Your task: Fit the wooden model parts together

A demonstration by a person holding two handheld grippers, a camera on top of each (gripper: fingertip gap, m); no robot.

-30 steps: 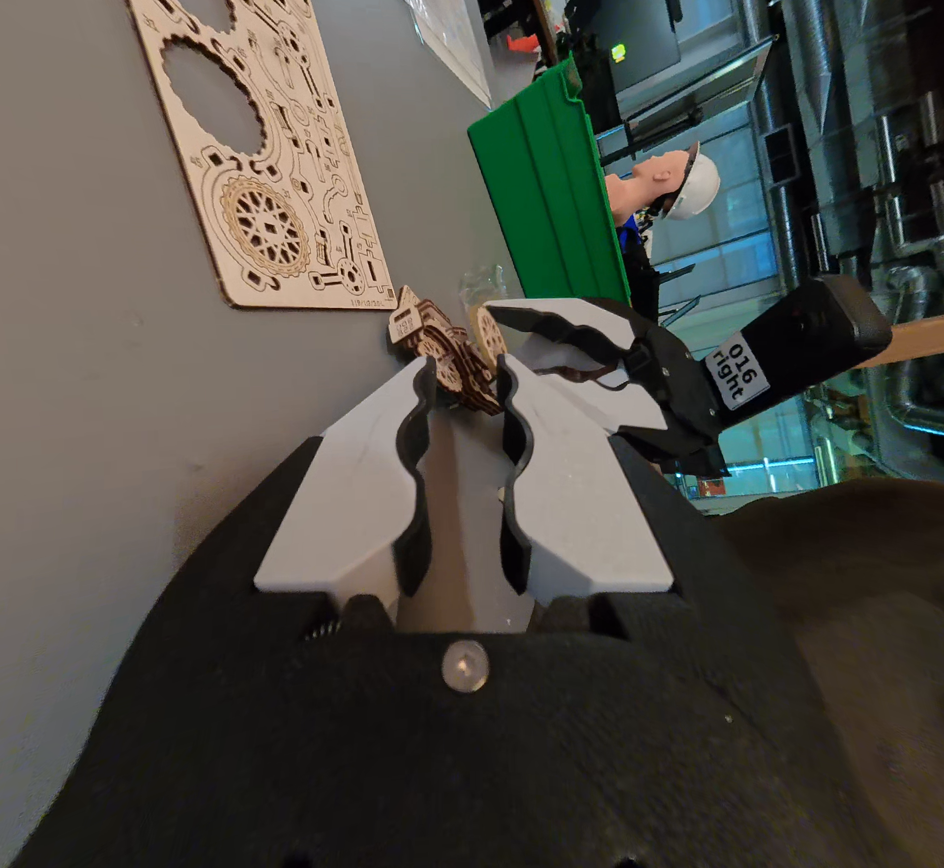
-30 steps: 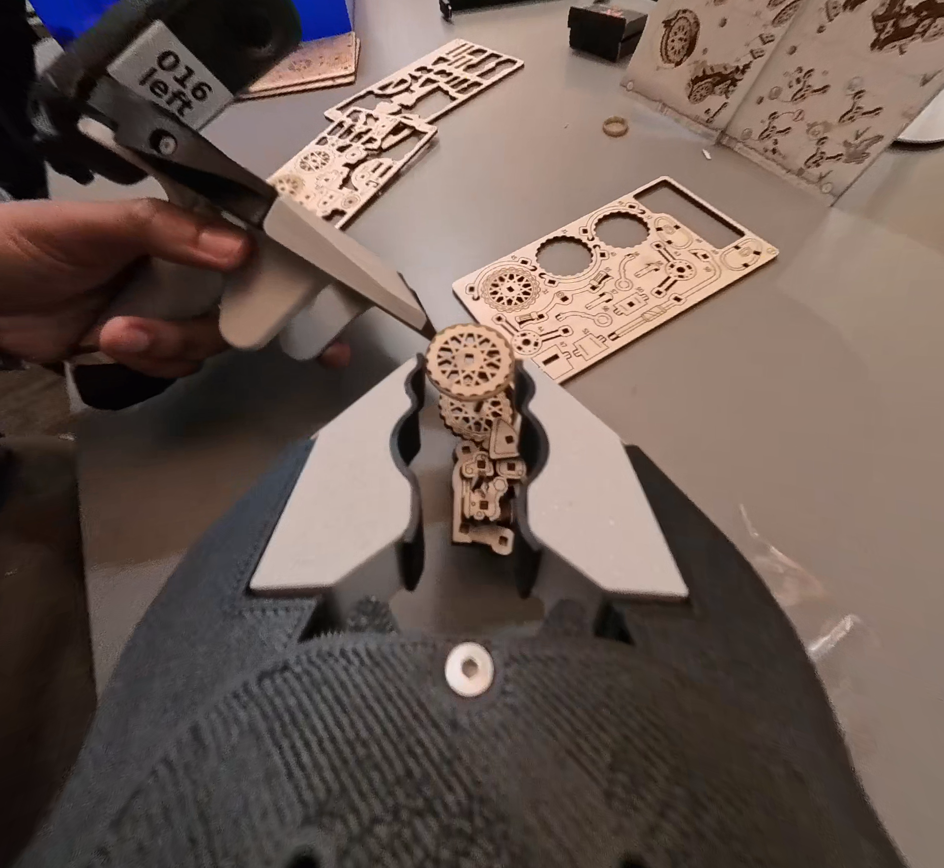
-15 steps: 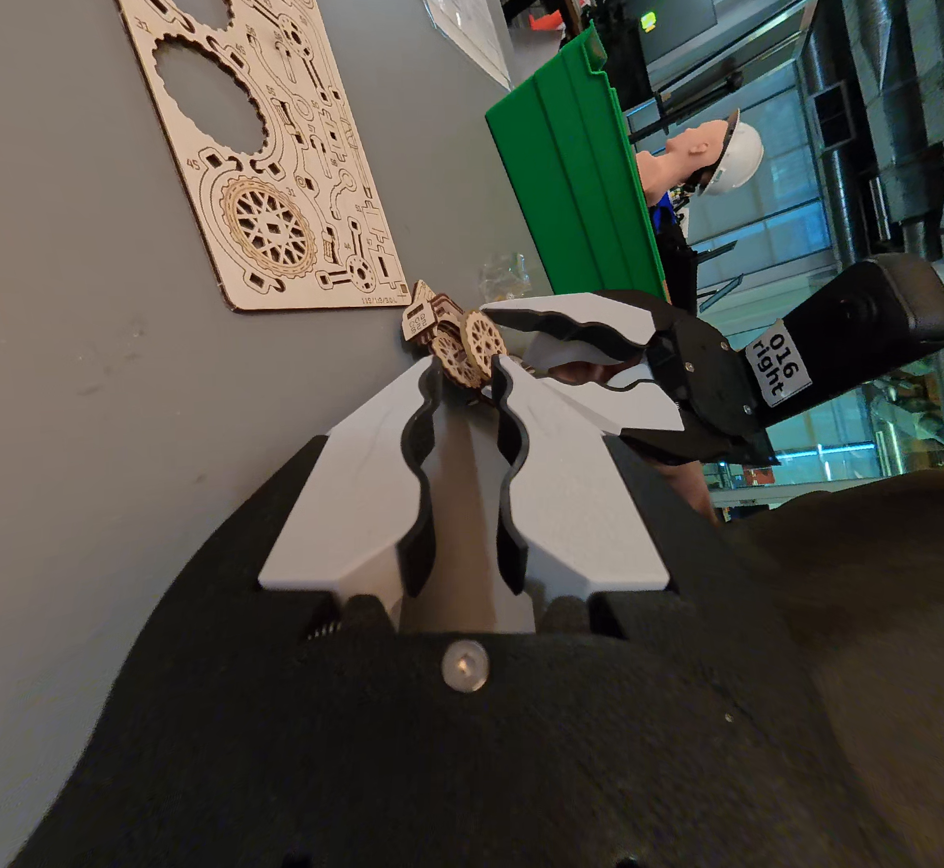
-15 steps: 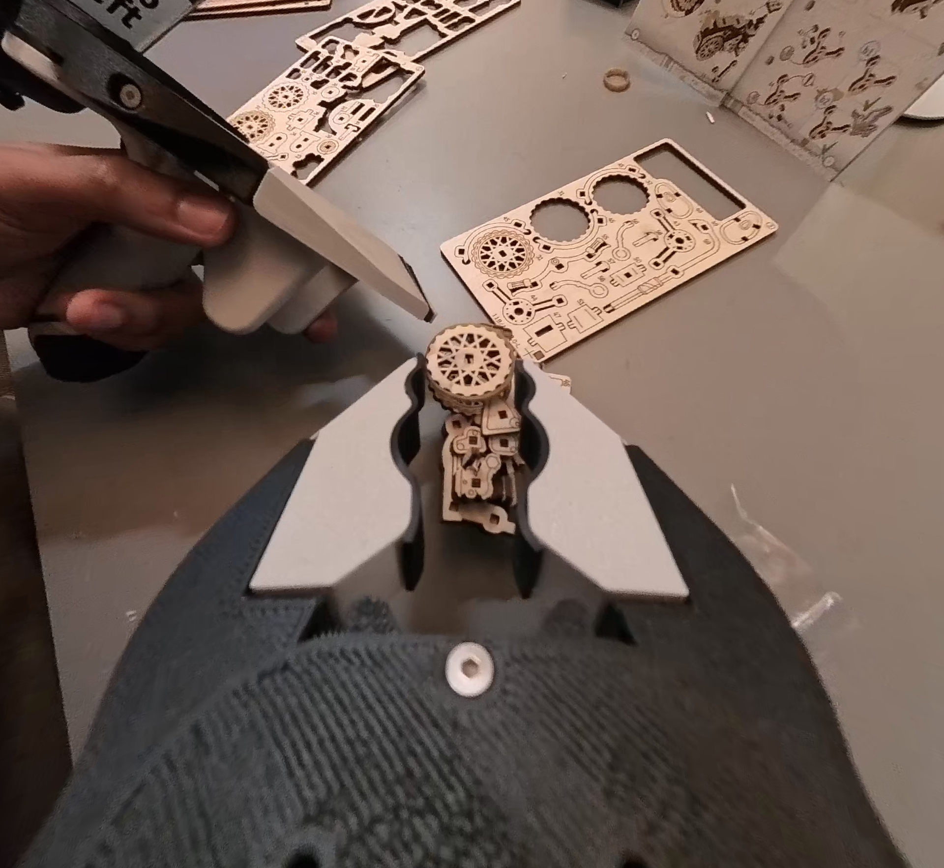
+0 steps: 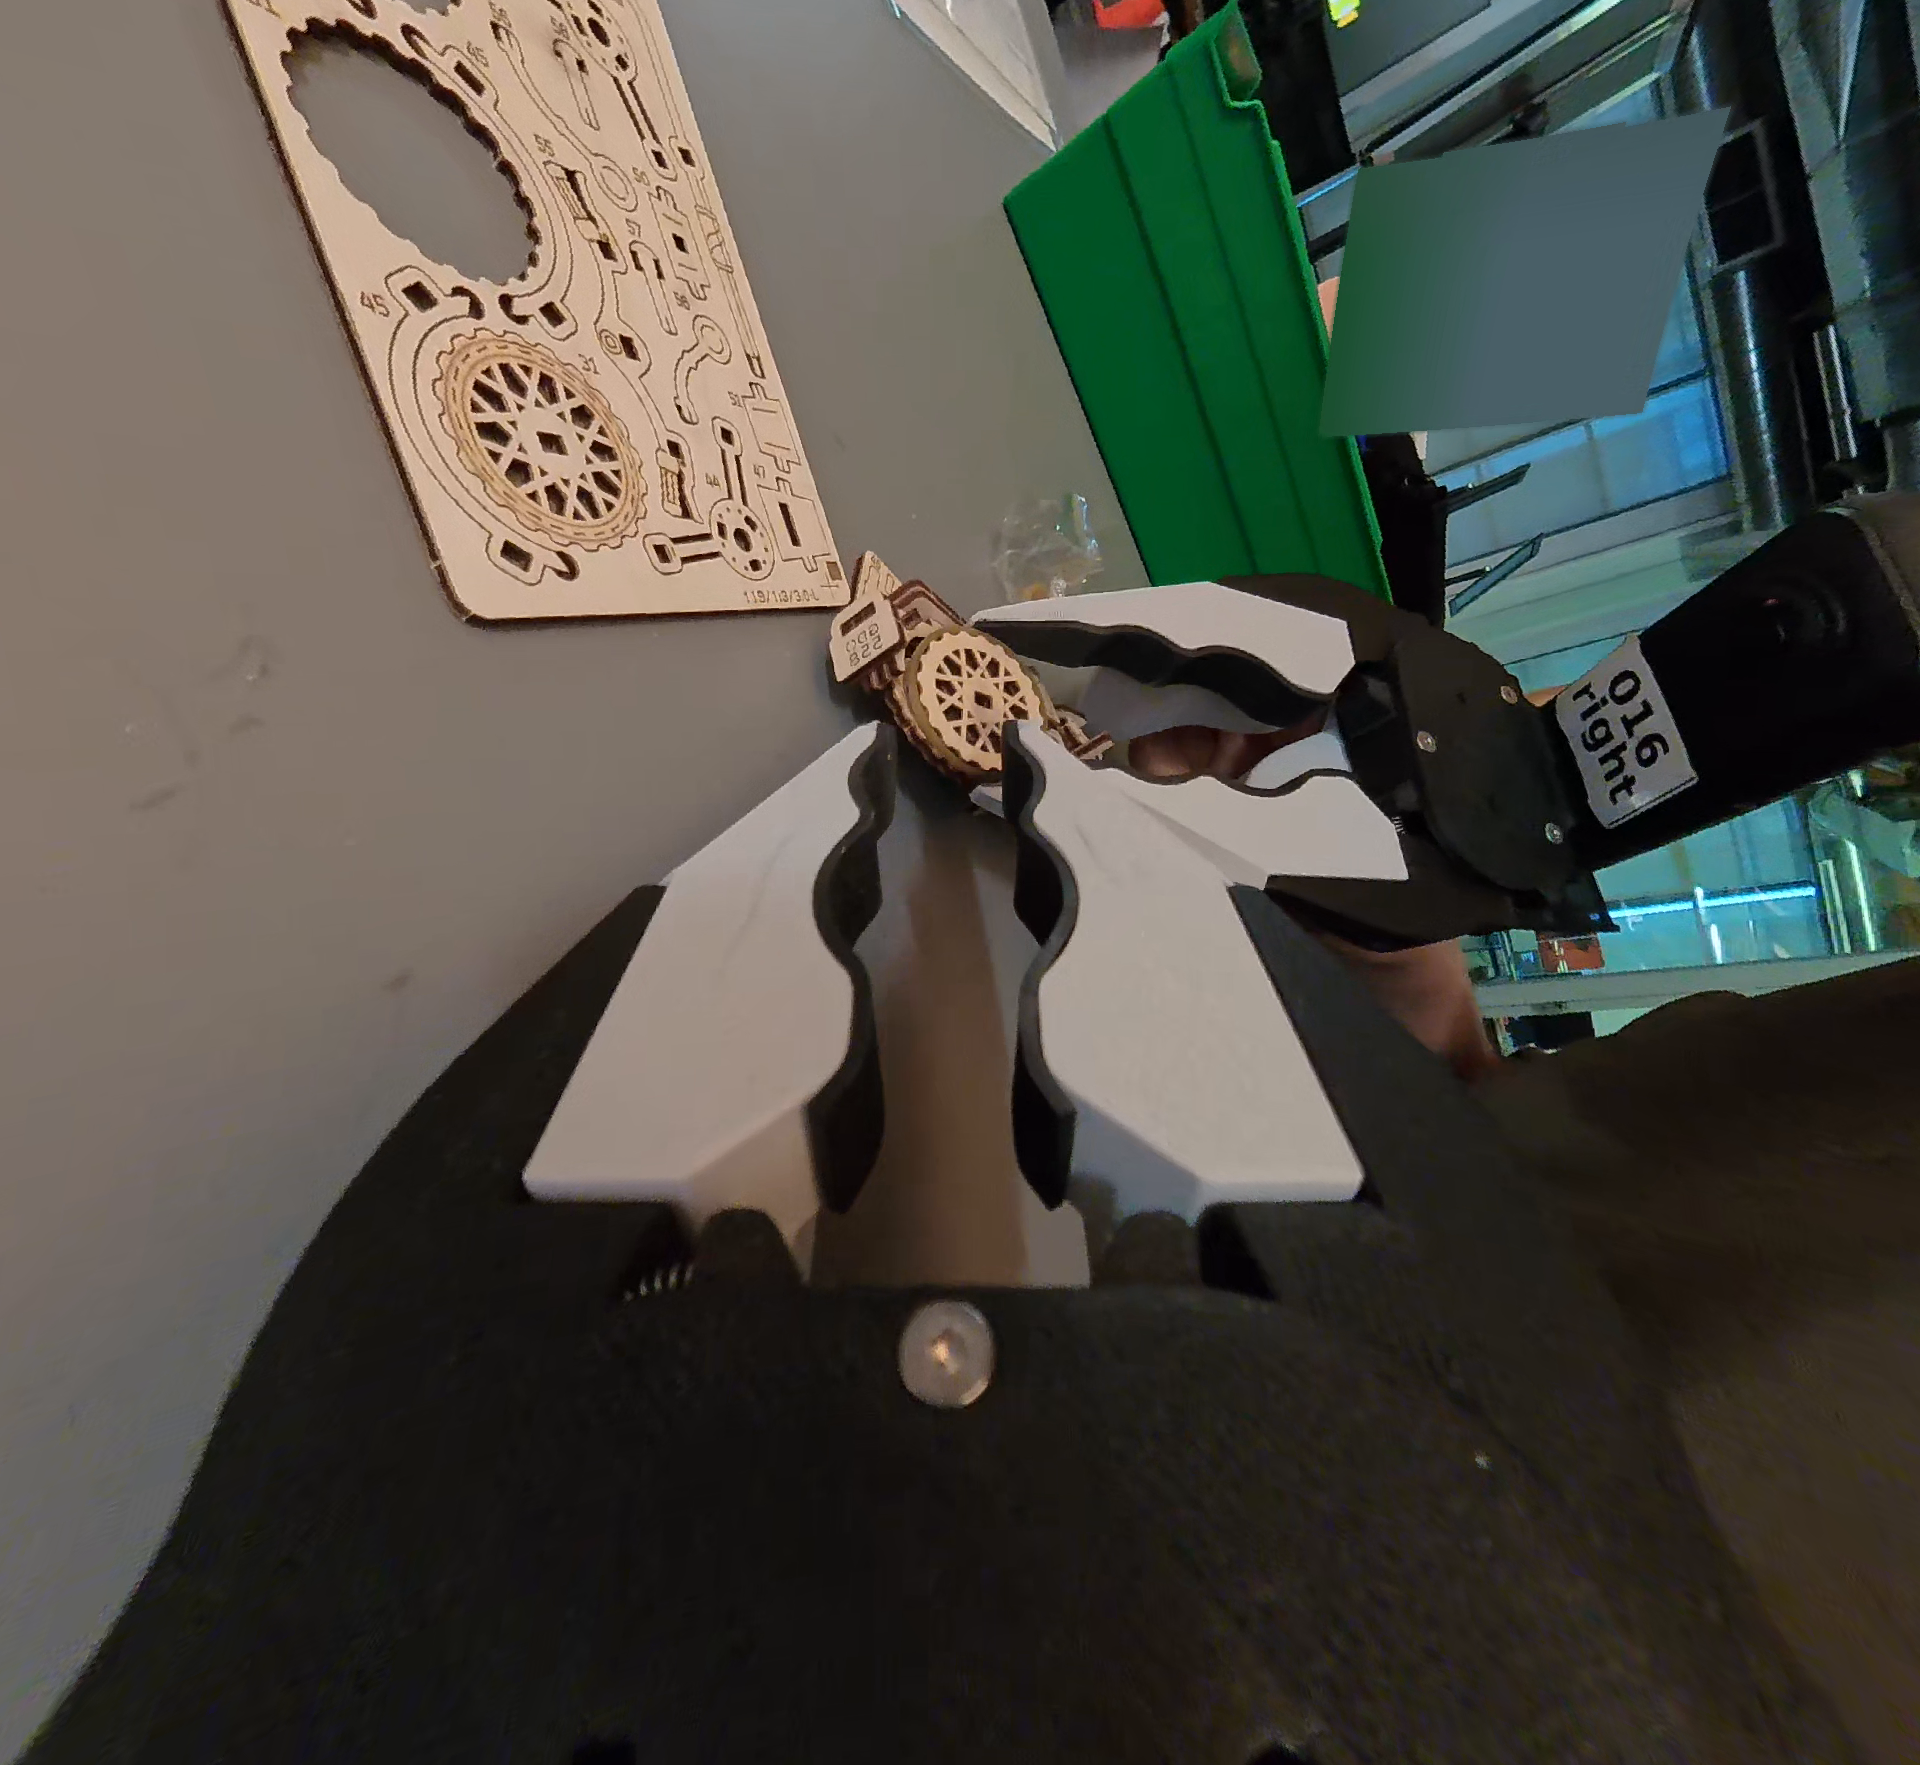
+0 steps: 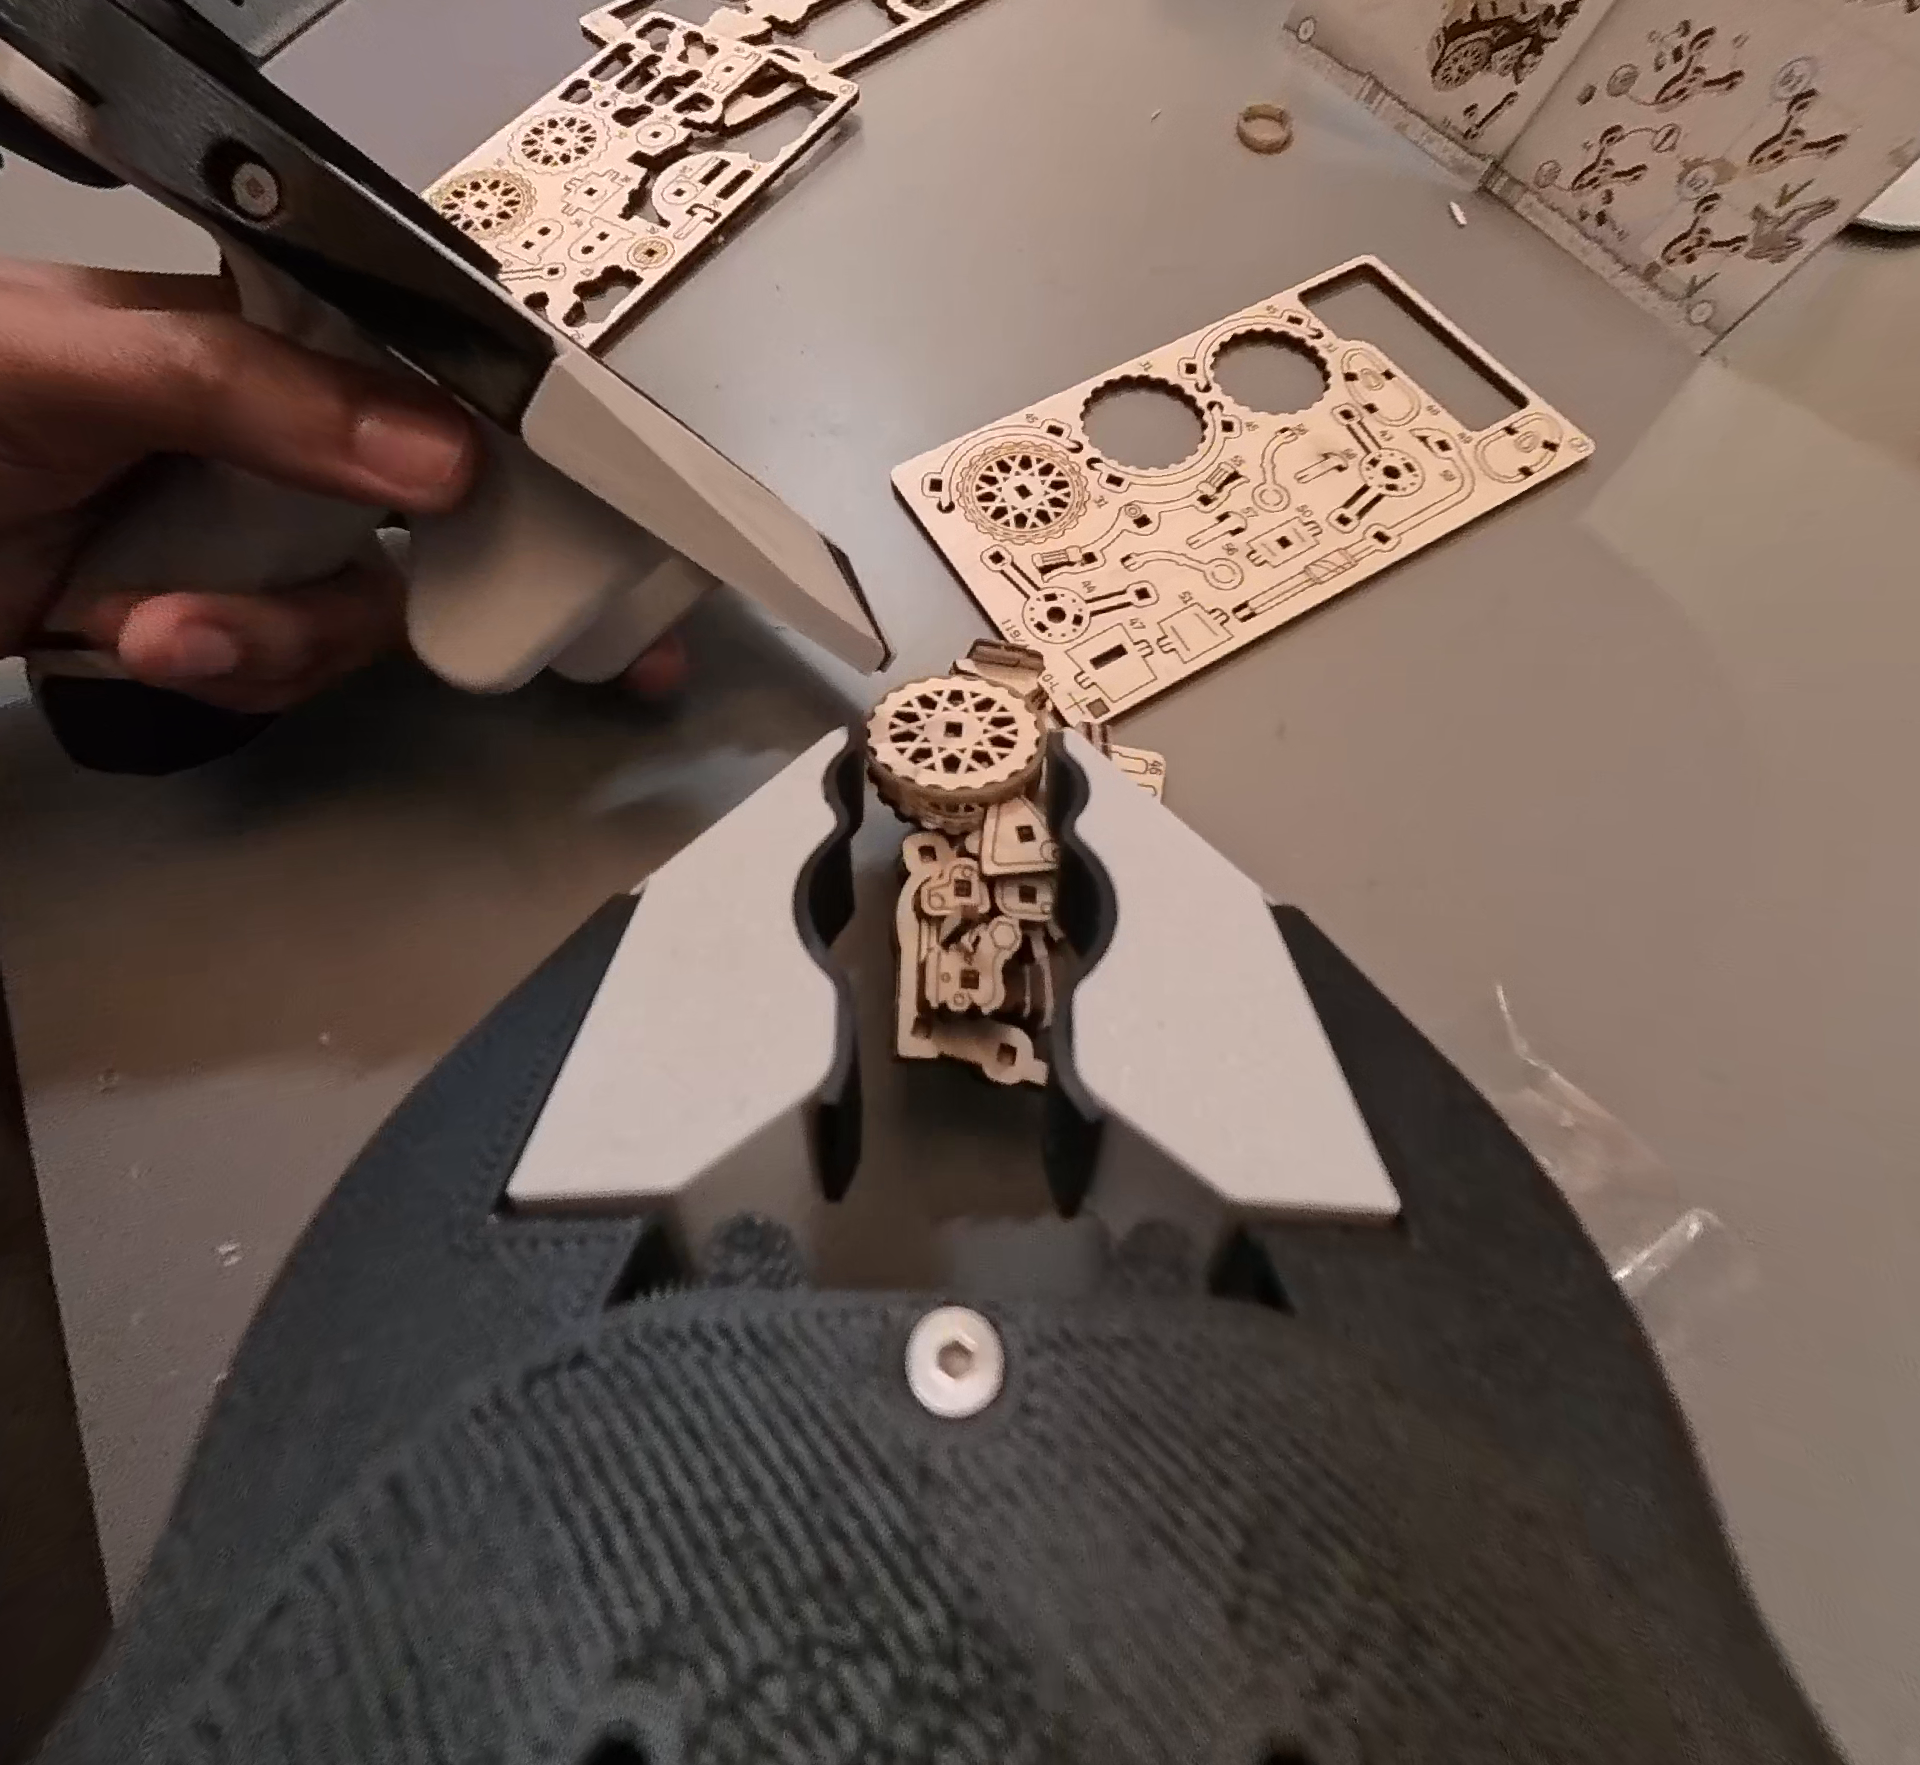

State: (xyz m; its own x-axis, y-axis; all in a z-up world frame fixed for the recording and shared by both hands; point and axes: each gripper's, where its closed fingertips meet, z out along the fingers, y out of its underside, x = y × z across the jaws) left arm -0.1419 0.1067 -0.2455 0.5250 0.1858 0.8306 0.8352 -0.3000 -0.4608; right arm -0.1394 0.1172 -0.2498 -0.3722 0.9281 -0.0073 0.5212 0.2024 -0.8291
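Wooden model (image 6: pixel 971 894) is staying pinched in our right tool (image 6: pixel 954 759), above the grey worktop (image 6: pixel 1558 884). Our left tool (image 5: pixel 948 759), spread and empty, is coming closer to the wheel (image 5: pixel 975 699), so we are probably preparing to press it on.

It looked like a workshop or lab: a grey worktable (image 6: pixel 1558 780) strewn with laser-cut wooden part sheets (image 6: pixel 1236 510), a green plastic bin (image 5: pixel 1195 313), and exposed metal ducts (image 5: pixel 1787 53) behind glass partitions.
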